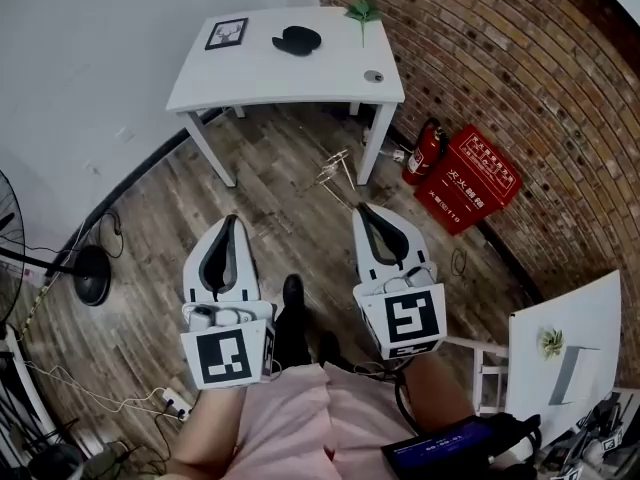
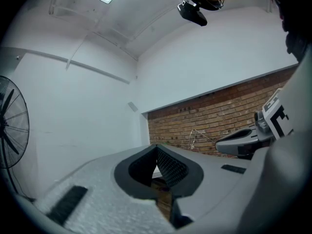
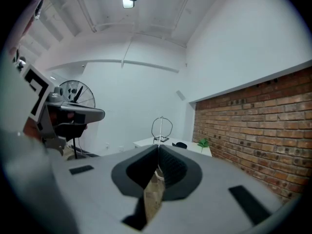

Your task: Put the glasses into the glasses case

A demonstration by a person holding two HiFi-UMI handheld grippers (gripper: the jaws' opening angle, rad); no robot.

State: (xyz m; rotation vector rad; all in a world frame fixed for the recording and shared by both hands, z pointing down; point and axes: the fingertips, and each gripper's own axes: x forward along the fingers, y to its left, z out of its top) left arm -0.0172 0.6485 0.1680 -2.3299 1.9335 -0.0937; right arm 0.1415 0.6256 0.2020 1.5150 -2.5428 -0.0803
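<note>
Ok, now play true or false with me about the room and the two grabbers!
1. The right gripper is holding the glasses. True.
2. The glasses case is lying on the floor. False: the black glasses case lies on the white table.
3. A red fire extinguisher stands by the brick wall. True.
4. The left gripper is carrying the picture frame. False: the left gripper is shut with nothing in it, and the picture frame lies on the table.
</note>
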